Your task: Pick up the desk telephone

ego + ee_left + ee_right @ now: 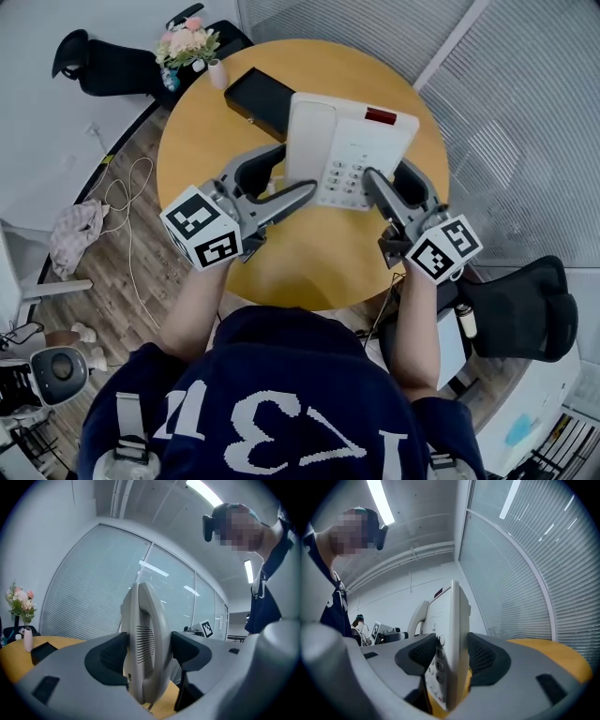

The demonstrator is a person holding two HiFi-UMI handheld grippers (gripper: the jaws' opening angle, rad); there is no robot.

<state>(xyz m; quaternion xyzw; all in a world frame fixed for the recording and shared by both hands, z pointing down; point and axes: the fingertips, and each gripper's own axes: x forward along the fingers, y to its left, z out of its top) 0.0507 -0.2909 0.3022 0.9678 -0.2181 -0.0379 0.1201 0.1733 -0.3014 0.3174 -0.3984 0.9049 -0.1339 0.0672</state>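
Observation:
The white desk telephone (pixel 347 150), with its handset on the left and a keypad, hangs above the round yellow table (pixel 202 155), held between both grippers. My left gripper (pixel 292 176) is shut on the handset side; in the left gripper view both pads press the handset (pixel 145 634) edge-on. My right gripper (pixel 394 183) is shut on the keypad side; in the right gripper view the phone body (pixel 452 630) stands edge-on between the pads (pixel 485 656). In both gripper views the table shows below the phone.
On the table behind the phone lie a black box (pixel 258 98) and a small vase of flowers (pixel 192 47). A black office chair (pixel 525 305) stands at the right, another chair (pixel 103 66) at the far left. Cables (pixel 127 202) trail on the wooden floor.

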